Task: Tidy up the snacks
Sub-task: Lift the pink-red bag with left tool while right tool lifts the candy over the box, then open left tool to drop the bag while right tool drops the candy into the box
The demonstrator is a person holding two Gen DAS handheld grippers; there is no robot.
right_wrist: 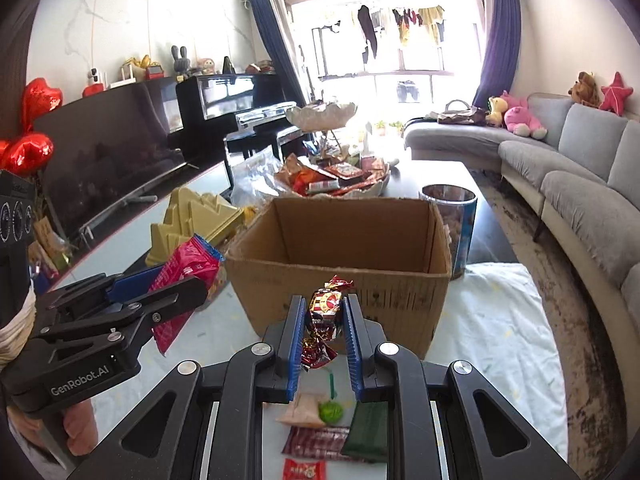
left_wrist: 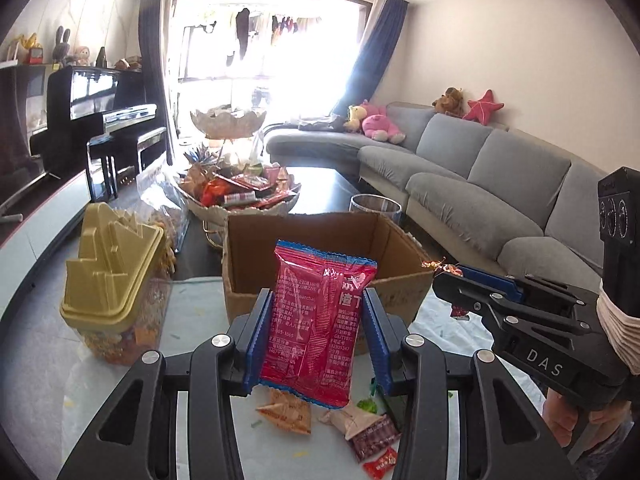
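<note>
Table [right_wrist: 500, 320], white cloth-covered: cardboard box [right_wrist: 340, 280], gold-lidded jar [left_wrist: 116, 292], loose snack packets [right_wrist: 320, 436].

room: living room, sun is blasting through the big window [left_wrist: 260, 40] and washing it out | curtains: dark blue curtains [right_wrist: 276, 52] are hanging either side | sofa: long grey sofa [left_wrist: 480, 176] is curving along the right wall | left: black piano [left_wrist: 92, 108] and TV [right_wrist: 112, 152] are sitting against the marble-look wall
</note>
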